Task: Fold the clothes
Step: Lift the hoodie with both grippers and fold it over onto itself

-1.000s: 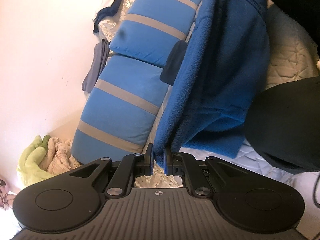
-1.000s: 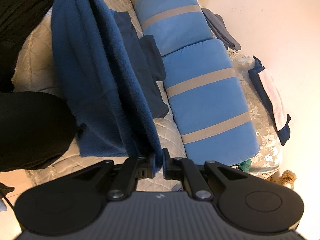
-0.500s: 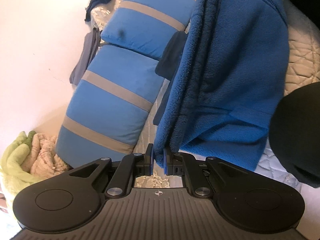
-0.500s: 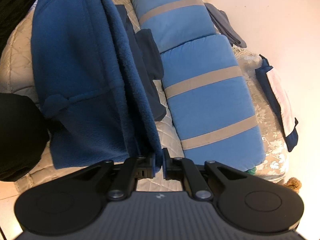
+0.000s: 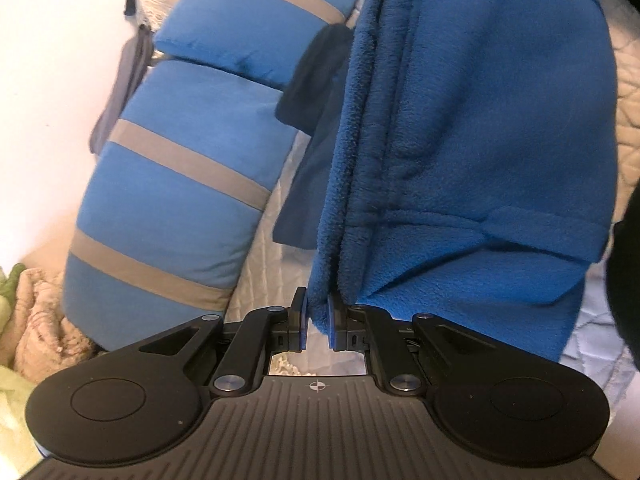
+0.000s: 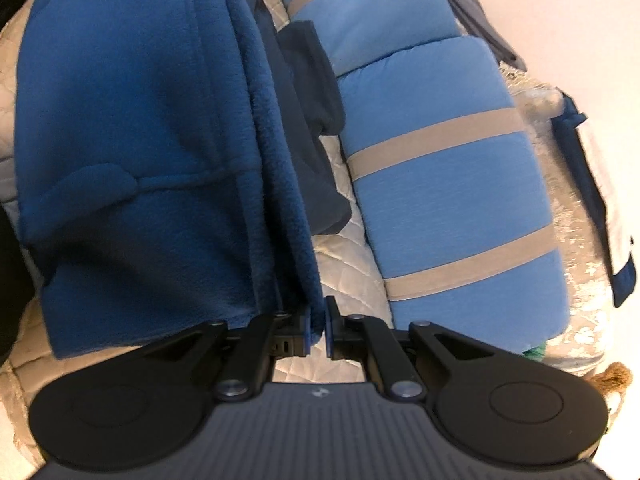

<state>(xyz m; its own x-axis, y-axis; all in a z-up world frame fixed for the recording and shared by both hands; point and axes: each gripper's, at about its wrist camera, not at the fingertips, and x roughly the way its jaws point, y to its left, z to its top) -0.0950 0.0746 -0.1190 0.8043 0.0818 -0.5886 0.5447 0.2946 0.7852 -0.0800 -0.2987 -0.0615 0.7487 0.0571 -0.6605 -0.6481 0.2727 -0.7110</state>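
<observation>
A blue fleece garment (image 5: 480, 120) hangs doubled over the quilted bed, its fuzzy edge running down to my left gripper (image 5: 318, 322), which is shut on that edge. In the right wrist view the same fleece garment (image 6: 132, 120) fills the left half, and my right gripper (image 6: 318, 326) is shut on its other edge. A dark navy garment (image 5: 316, 76) lies on the quilt behind the fleece garment; the right wrist view shows this navy garment (image 6: 316, 92) too.
Two blue cushions with grey stripes (image 5: 180, 200) lie along the bed beside the wall (image 5: 48, 80), also seen as cushions (image 6: 448, 184). A beige and green cloth heap (image 5: 24, 320) sits at the lower left. A folded navy-and-white item (image 6: 600, 184) lies on lace cover. A person's dark clothing (image 5: 628, 280) is at right.
Both grippers, still shut on the fleece, have come down and closer to the bed; the garment and the cushions loom larger, and the dark-clothed person has slid toward the frame edges.
</observation>
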